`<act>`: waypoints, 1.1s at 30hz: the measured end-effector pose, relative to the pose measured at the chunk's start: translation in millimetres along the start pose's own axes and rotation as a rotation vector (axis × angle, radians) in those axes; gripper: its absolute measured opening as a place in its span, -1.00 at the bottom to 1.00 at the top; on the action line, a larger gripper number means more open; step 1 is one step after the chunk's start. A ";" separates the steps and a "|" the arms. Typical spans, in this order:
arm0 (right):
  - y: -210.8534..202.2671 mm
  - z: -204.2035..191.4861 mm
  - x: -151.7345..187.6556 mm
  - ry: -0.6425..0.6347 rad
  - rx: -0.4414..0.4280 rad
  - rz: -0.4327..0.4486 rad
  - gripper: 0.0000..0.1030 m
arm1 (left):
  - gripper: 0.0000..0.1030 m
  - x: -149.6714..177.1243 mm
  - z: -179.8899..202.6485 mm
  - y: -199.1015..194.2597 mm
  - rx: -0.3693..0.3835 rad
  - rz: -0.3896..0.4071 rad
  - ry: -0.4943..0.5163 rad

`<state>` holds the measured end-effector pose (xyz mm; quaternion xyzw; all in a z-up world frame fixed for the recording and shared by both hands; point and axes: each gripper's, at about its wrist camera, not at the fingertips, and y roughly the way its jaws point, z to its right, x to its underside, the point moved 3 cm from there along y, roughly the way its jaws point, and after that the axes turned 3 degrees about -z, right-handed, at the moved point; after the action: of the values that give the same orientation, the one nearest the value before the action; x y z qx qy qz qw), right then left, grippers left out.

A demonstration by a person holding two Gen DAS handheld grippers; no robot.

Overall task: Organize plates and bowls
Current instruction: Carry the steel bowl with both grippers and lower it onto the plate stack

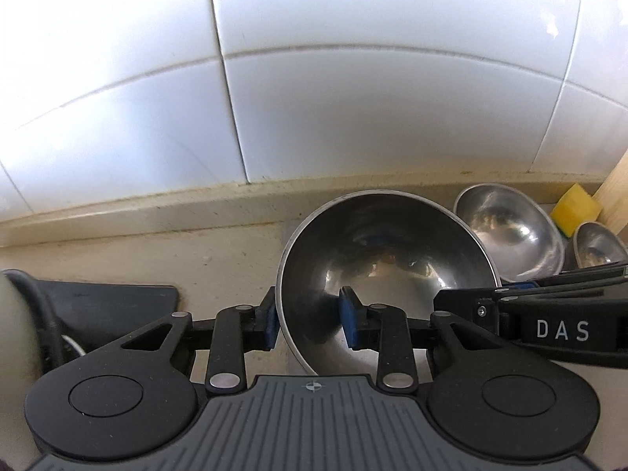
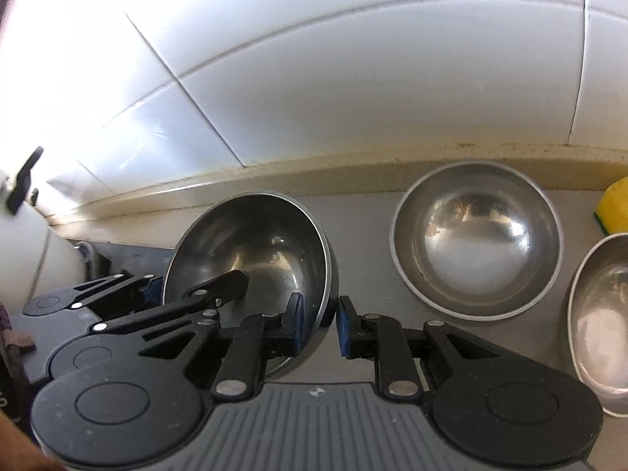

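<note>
A steel bowl (image 1: 384, 271) is tilted above the beige counter, and both grippers straddle its rim. My left gripper (image 1: 312, 324) has one blue pad outside the left wall and one inside; there is a wide gap between the pads. My right gripper (image 2: 320, 324) straddles the bowl's (image 2: 255, 251) right rim, with a small gap at the outer pad. A second steel bowl (image 2: 477, 239) sits upright on the counter to the right, also in the left wrist view (image 1: 506, 227). A third steel bowl (image 2: 600, 322) sits at the far right, also in the left wrist view (image 1: 598, 245).
A white tiled wall (image 1: 314, 78) rises behind the counter (image 1: 219, 259). A yellow sponge (image 2: 612, 204) lies at the back right beside a wooden board (image 1: 614, 192). A black mat (image 1: 114, 306) and a white appliance (image 2: 27, 235) stand at the left.
</note>
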<state>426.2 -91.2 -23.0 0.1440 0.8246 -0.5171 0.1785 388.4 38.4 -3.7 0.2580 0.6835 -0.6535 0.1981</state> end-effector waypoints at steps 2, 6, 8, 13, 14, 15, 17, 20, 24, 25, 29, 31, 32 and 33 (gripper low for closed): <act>-9.9 -3.4 2.8 -0.011 -0.012 0.007 -1.00 | -0.38 2.0 0.5 -12.6 -0.009 0.016 0.000; -31.9 -11.0 15.4 -0.050 -0.026 0.017 -1.00 | -0.36 6.7 4.7 -38.7 -0.027 0.045 0.002; -39.5 -14.5 21.6 -0.064 -0.033 0.017 -1.00 | -0.34 12.6 8.4 -52.3 -0.038 0.054 0.006; -62.3 -22.0 44.6 -0.102 -0.057 0.016 -1.00 | -0.32 30.5 18.3 -81.3 -0.060 0.063 0.000; -65.9 -23.5 49.9 -0.112 -0.061 0.012 -1.00 | -0.32 35.4 19.6 -85.3 -0.065 0.062 -0.002; -67.4 -26.1 54.8 -0.122 -0.064 0.007 -1.00 | -0.31 40.1 21.4 -88.4 -0.070 0.060 -0.004; -67.6 -30.1 63.0 -0.136 -0.070 -0.005 -1.00 | -0.29 50.1 24.6 -91.7 -0.079 0.052 -0.009; -70.1 -32.4 75.5 -0.153 -0.076 -0.023 -1.00 | -0.28 64.5 28.1 -95.2 -0.087 0.037 -0.023; -70.0 -33.6 88.5 -0.175 -0.082 -0.044 -1.00 | -0.27 83.1 30.0 -100.3 -0.094 0.013 -0.040; -69.7 -33.9 91.6 -0.181 -0.082 -0.049 -1.00 | -0.27 86.5 30.3 -100.6 -0.094 0.007 -0.044; -69.5 -33.6 103.0 -0.198 -0.081 -0.072 -1.00 | -0.27 98.0 31.5 -102.6 -0.090 -0.011 -0.062; -67.5 -32.4 107.7 -0.203 -0.078 -0.085 -1.00 | -0.27 104.2 31.7 -106.5 -0.086 -0.018 -0.068; -66.3 -31.8 109.4 -0.204 -0.075 -0.090 -1.00 | -0.27 106.8 32.7 -106.2 -0.085 -0.022 -0.070; -64.5 -31.1 111.0 -0.205 -0.072 -0.099 -1.00 | -0.27 109.1 33.8 -105.6 -0.085 -0.026 -0.071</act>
<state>295.1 -84.6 -8.0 0.0431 0.8261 -0.5073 0.2413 235.6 13.7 11.2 0.2170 0.7064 -0.6352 0.2243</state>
